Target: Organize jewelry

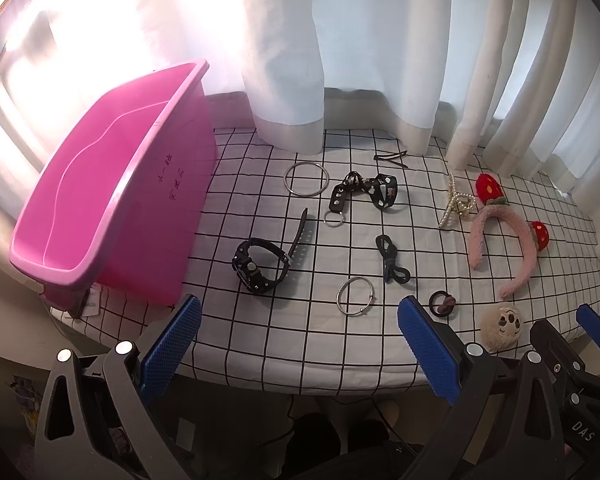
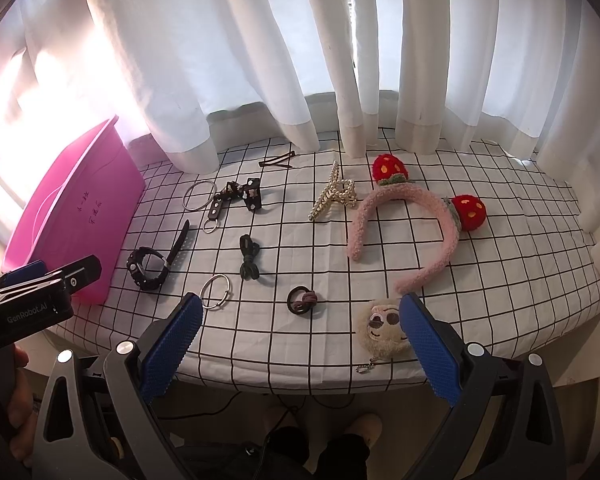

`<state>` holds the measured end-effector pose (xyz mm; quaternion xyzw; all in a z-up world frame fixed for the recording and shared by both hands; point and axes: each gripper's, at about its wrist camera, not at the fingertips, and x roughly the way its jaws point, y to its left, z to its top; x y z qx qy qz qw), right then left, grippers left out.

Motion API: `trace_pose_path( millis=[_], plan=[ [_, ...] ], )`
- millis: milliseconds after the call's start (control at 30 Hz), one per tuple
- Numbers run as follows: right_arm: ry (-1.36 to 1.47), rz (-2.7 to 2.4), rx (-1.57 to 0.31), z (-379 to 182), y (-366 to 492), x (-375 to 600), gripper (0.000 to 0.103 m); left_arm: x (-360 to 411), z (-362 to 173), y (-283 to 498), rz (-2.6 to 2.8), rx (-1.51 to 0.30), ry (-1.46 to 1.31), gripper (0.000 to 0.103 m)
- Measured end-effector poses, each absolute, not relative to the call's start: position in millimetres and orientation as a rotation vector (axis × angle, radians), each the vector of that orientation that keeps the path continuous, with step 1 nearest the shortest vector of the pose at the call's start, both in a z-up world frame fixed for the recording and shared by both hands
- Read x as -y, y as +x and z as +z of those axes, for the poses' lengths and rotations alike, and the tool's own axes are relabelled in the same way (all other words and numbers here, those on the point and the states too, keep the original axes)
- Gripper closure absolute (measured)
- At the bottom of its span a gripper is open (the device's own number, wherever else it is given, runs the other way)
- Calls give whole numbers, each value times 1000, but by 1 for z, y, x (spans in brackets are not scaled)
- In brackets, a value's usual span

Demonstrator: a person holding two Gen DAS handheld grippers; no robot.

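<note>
Jewelry lies scattered on a checked cloth: a black watch, two silver bangles, a black patterned strap, a dark cord, a hair tie, a pearl claw clip, a pink strawberry headband and a fluffy face charm. An empty pink bin stands at the left. My left gripper and right gripper hover open over the table's near edge, holding nothing.
White curtains hang along the back of the table. A black hairpin lies near them. The right gripper's blue pad shows at the left wrist view's right edge. A person's legs and feet show below the table edge.
</note>
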<state>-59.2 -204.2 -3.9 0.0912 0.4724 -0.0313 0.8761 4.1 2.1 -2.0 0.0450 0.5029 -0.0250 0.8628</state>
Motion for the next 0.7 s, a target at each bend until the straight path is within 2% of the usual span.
trace_pose_path(
  millis=[433,700],
  plan=[
    [202,-81,-1002,-22,-69,218,9,10,-26,4,-91,-1107,101,6],
    [204,-96,-1034,-57,-78,231,9,7,-60,2,-93,-1147,87,6]
  ],
)
